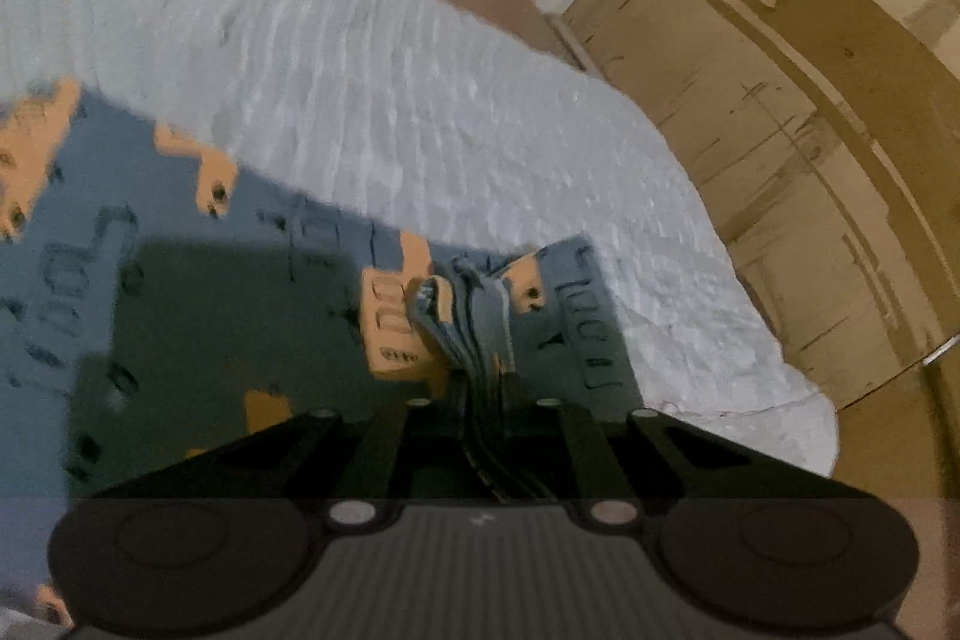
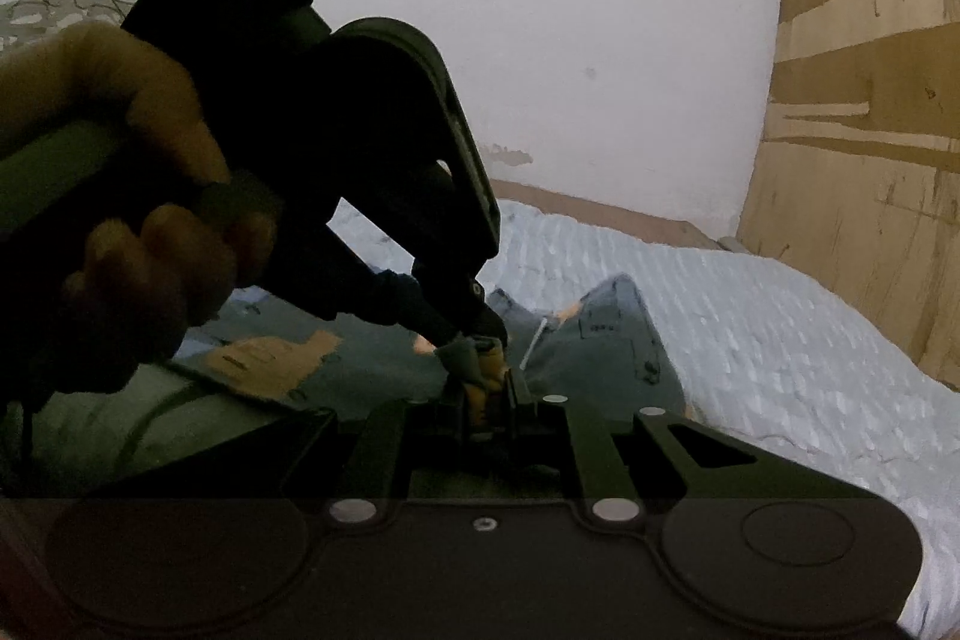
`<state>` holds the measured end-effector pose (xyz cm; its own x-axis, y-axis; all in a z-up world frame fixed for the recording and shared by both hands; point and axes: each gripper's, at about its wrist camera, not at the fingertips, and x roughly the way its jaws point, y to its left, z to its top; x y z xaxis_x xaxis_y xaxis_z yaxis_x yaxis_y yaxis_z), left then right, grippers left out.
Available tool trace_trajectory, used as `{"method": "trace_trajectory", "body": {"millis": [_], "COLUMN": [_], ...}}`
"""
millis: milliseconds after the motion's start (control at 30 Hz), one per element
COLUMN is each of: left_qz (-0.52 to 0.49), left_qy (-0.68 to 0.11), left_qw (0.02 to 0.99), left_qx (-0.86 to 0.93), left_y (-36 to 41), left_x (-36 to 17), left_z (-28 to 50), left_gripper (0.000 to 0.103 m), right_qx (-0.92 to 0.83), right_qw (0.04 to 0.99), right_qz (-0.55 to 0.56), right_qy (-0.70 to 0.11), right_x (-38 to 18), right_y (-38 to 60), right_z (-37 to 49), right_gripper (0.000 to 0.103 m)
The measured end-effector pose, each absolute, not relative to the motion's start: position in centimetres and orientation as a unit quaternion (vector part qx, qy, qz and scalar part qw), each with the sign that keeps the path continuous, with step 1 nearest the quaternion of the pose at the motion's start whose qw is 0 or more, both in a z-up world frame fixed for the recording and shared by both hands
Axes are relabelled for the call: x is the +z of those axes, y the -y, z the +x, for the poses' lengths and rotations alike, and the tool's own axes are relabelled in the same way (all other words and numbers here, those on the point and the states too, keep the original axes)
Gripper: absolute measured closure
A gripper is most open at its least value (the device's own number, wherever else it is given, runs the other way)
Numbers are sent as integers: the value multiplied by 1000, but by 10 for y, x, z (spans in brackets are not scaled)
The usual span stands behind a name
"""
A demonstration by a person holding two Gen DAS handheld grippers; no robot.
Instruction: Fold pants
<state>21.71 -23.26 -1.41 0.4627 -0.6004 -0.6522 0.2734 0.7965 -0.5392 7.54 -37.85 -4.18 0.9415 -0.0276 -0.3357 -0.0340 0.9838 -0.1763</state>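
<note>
Grey-blue pants (image 1: 210, 316) with orange patches and dark print lie on a pale quilted bed cover (image 1: 420, 100). My left gripper (image 1: 480, 388) is shut on a bunched stack of the pants' edge layers (image 1: 468, 316), which rises from between the fingers. In the right wrist view my right gripper (image 2: 486, 394) is shut on a fold of the same pants (image 2: 600, 340), grey and orange cloth pinched between its pads. The left gripper (image 2: 474, 322), held by a person's hand (image 2: 138, 232), pinches the cloth just above and behind the right one, very close to it.
A wooden panel (image 1: 810, 100) stands along the right of the bed, also in the right wrist view as the wooden panel (image 2: 870, 160). A white marked wall (image 2: 570, 40) is behind the bed. The bed cover (image 2: 750, 340) stretches bare to the right of the pants.
</note>
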Motion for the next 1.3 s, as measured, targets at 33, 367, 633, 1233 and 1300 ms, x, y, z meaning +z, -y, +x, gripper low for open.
{"method": "trace_trajectory", "body": {"millis": [33, 367, 633, 1233, 1300], "left_qz": [-177, -154, -156, -164, -164], "left_qy": [-441, -416, -415, -442, -443], "left_qw": [841, 860, 867, 862, 862], "left_qx": [-261, -252, -226, -187, -186], "left_y": [231, 198, 144, 63, 62], "left_x": [-11, 19, 27, -11, -13], "left_z": [215, 213, 209, 209, 209], "left_gripper": [93, 94, 94, 94, 94], "right_qx": [4, 39, 95, 181, 184], "right_qw": [982, 986, 983, 960, 959], "right_qz": [-87, -59, -59, -77, -77], "right_qy": [-169, -152, -147, -197, -199], "right_x": [-41, -24, -16, -36, -36], "right_y": [376, 354, 320, 259, 262], "right_z": [73, 74, 81, 98, 97], "right_gripper": [90, 90, 90, 90, 90]}}
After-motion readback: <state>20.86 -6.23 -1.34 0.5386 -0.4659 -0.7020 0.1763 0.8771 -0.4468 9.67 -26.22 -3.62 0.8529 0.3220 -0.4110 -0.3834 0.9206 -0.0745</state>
